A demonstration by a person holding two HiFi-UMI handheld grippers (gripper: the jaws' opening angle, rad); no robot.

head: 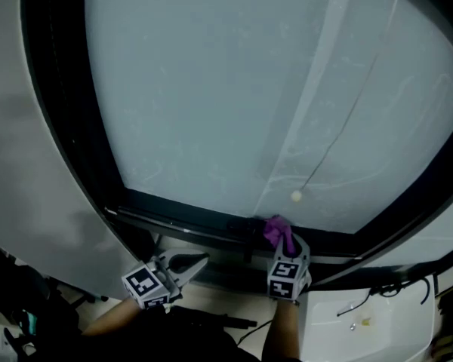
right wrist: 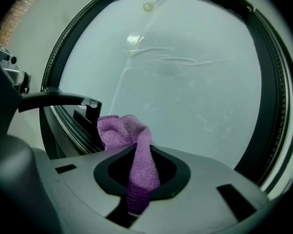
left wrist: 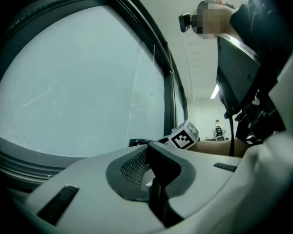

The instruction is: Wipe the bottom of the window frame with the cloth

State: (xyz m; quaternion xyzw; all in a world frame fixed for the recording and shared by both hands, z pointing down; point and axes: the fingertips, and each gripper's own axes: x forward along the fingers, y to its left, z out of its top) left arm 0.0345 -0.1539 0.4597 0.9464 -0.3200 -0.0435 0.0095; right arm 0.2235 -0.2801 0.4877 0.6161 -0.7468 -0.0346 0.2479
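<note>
A purple cloth [head: 276,228] rests against the dark bottom rail of the window frame [head: 181,219], right of its middle. My right gripper [head: 285,241] is shut on the cloth, which runs down between the jaws in the right gripper view [right wrist: 136,155] and bunches as a purple wad [right wrist: 116,130] against the frame's ridges [right wrist: 68,126]. My left gripper [head: 187,263] hangs below the rail, to the left of the right one, jaws together with nothing in them [left wrist: 149,152]. It touches neither cloth nor frame.
A black window handle [right wrist: 58,99] juts out just left of the cloth. A blind cord with a pale bead [head: 296,196] hangs in front of the glass. A white ledge with cables [head: 362,315] lies lower right; grey wall [head: 30,127] at left.
</note>
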